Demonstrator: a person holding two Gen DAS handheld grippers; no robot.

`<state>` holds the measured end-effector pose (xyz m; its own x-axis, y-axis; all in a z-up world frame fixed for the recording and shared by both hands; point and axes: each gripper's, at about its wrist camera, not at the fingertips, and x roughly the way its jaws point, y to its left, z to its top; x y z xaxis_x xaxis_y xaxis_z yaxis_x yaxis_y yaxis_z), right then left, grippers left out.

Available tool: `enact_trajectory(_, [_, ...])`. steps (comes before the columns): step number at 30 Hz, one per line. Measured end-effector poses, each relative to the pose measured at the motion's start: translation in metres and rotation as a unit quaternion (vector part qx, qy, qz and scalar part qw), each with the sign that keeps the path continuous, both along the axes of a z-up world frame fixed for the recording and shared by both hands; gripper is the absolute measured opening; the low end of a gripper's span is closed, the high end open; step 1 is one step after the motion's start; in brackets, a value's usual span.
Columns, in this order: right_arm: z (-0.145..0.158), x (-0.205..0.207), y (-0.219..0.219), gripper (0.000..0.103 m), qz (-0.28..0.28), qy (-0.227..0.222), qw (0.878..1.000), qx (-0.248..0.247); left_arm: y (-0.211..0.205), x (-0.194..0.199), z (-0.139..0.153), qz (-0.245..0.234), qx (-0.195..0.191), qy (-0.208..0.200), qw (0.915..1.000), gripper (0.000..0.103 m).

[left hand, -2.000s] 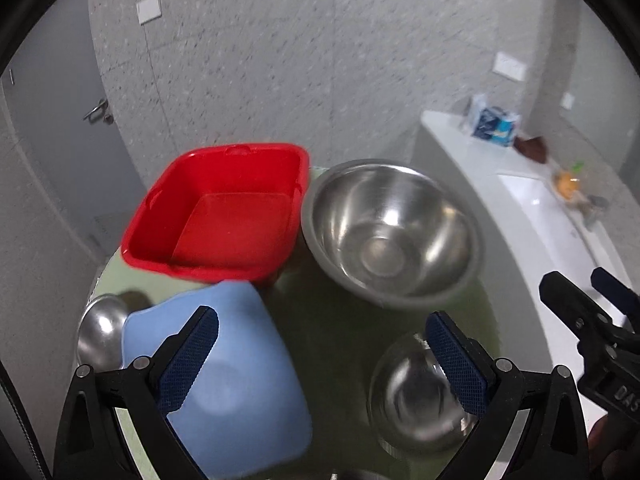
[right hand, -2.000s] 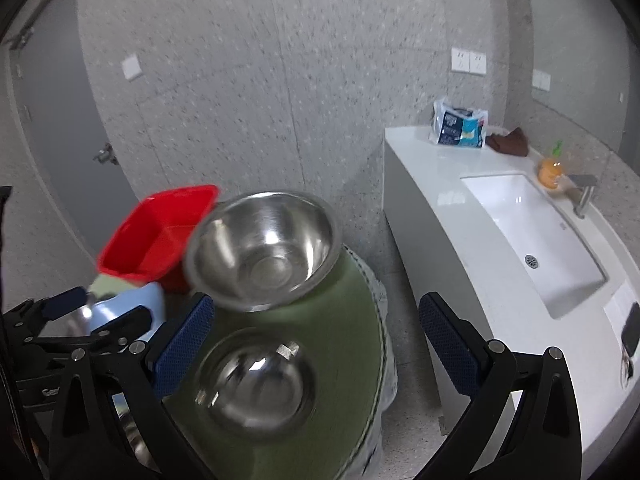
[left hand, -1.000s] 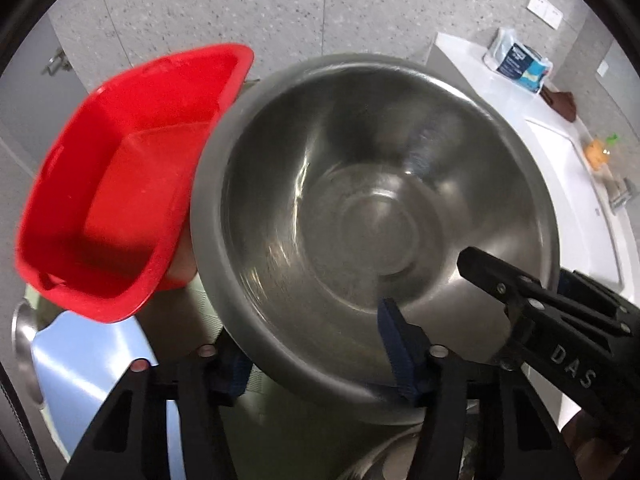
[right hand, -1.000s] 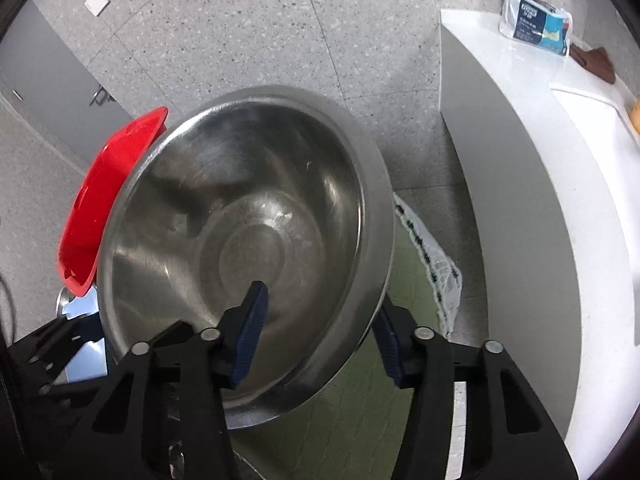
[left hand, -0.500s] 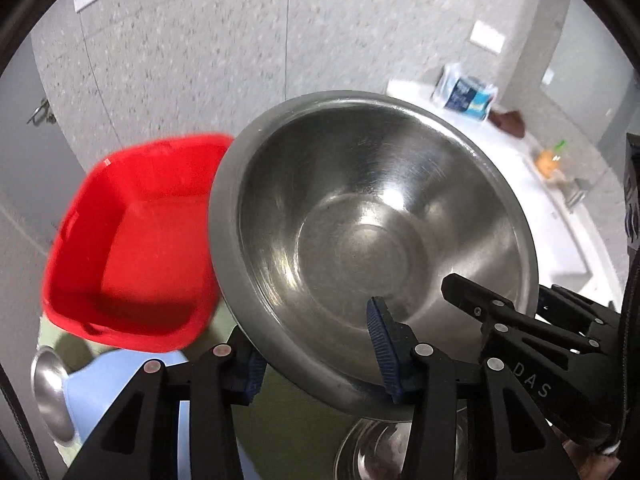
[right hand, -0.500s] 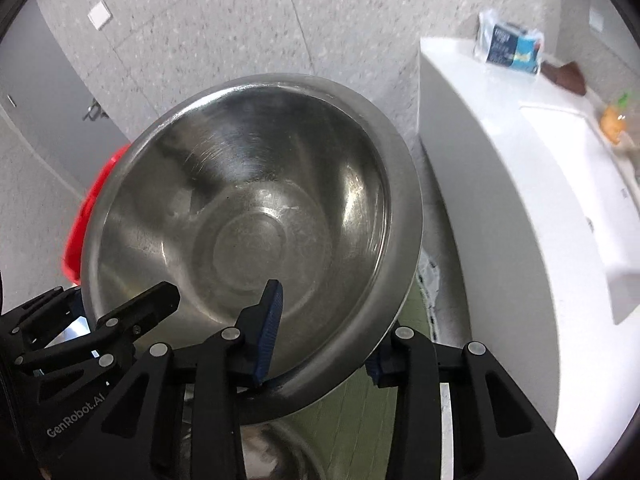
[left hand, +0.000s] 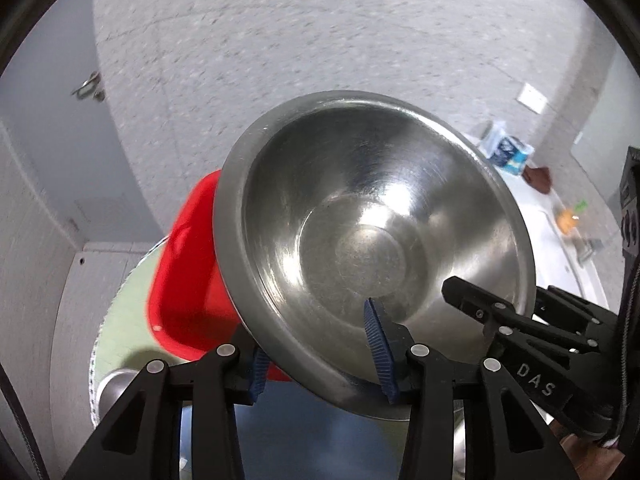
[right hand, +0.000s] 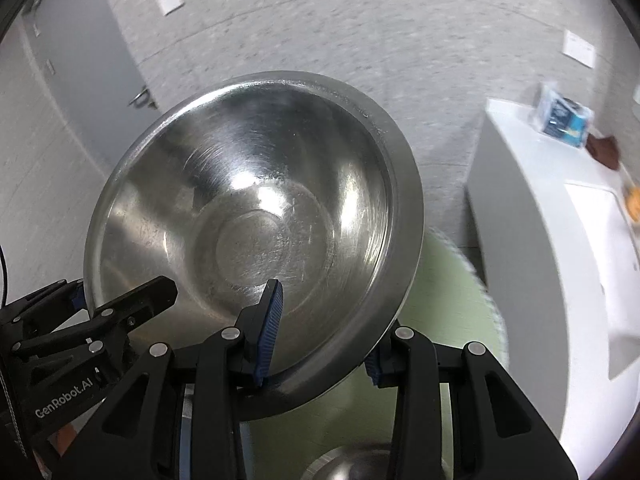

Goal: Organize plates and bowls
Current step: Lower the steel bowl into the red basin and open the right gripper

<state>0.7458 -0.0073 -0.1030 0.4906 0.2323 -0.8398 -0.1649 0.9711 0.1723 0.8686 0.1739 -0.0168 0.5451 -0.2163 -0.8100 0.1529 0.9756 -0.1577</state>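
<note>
A large stainless steel bowl (left hand: 372, 240) hangs tilted in the frame's center above the green desk (right hand: 452, 300), its near rim pinched by both the left gripper (left hand: 320, 360) and the right gripper (right hand: 320, 340), with a red plastic basin (left hand: 188, 280) at left behind it.

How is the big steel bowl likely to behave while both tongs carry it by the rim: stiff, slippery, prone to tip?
The large steel bowl probably stays rigid; its wall shows no flex. Its polished metal looks slippery, so the ribbed blue pads likely matter. Gripped only along its near rim by the left tongs and right tongs, it already tilts and may swing.
</note>
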Motion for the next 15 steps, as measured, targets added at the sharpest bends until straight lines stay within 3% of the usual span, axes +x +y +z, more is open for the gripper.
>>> enact_trajectory(7, [-0.037,0.033,0.045,0.037,0.034,0.05,0.998,-0.007,0.029,0.032,-0.027,0.024,-0.003,0.048,0.9986,0.04])
enact_trajectory(15, [-0.067,0.054,0.053,0.037,0.044,0.088,0.995,-0.022,0.035,0.091,-0.058,0.027,-0.014,0.102,0.9943,0.041])
